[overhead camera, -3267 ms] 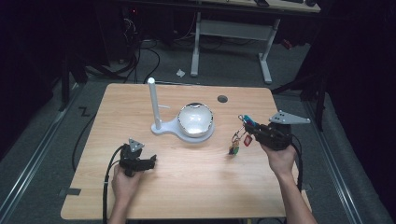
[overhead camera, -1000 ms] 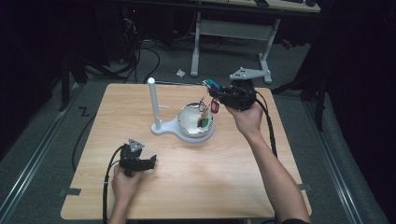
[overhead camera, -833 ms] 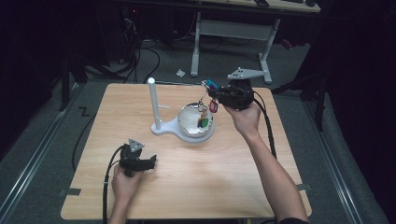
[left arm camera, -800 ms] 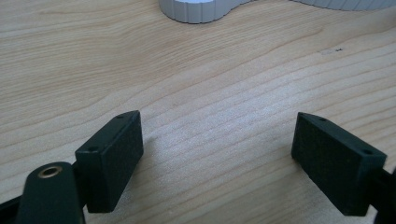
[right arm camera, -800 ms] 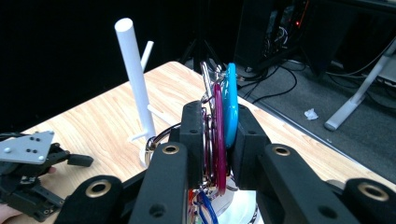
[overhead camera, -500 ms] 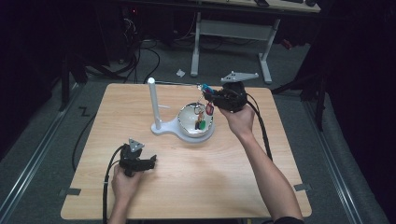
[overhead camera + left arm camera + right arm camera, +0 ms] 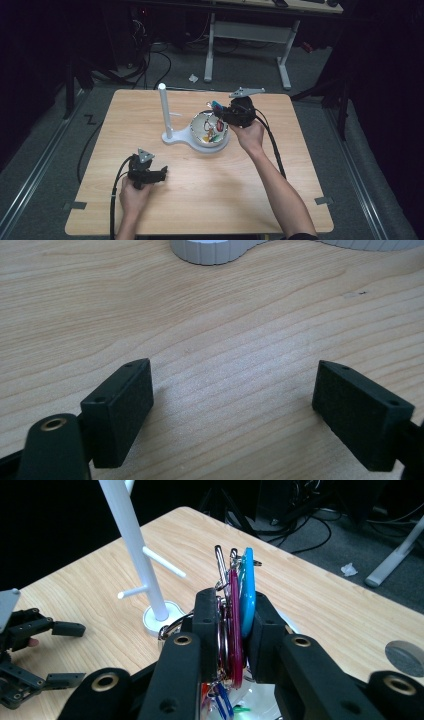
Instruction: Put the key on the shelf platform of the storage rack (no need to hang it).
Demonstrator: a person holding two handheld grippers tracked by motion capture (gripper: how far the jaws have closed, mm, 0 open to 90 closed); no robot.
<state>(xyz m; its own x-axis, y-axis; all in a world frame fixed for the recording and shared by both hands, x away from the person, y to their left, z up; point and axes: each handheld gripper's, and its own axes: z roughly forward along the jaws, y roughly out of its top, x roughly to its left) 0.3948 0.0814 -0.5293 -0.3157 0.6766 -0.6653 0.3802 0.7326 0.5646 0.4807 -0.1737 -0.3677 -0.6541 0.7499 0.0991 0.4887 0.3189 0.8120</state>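
High view: right tool [image 7: 223,114] at frame centre pinches a key bunch [image 7: 216,126] over the white bowl [image 7: 200,134]; left tool [image 7: 159,174] rests lower left on the desk [image 7: 250,190]. Left gripper view: jaws spread wide over bare wood. Right gripper view: jaws clamp the tags, beside the white peg stand [image 7: 135,550].

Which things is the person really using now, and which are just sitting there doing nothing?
In use: bunch of keys, clamped in the right gripper above the white bowl.

Just there: left gripper, open on the table; white peg stand; dark disc.
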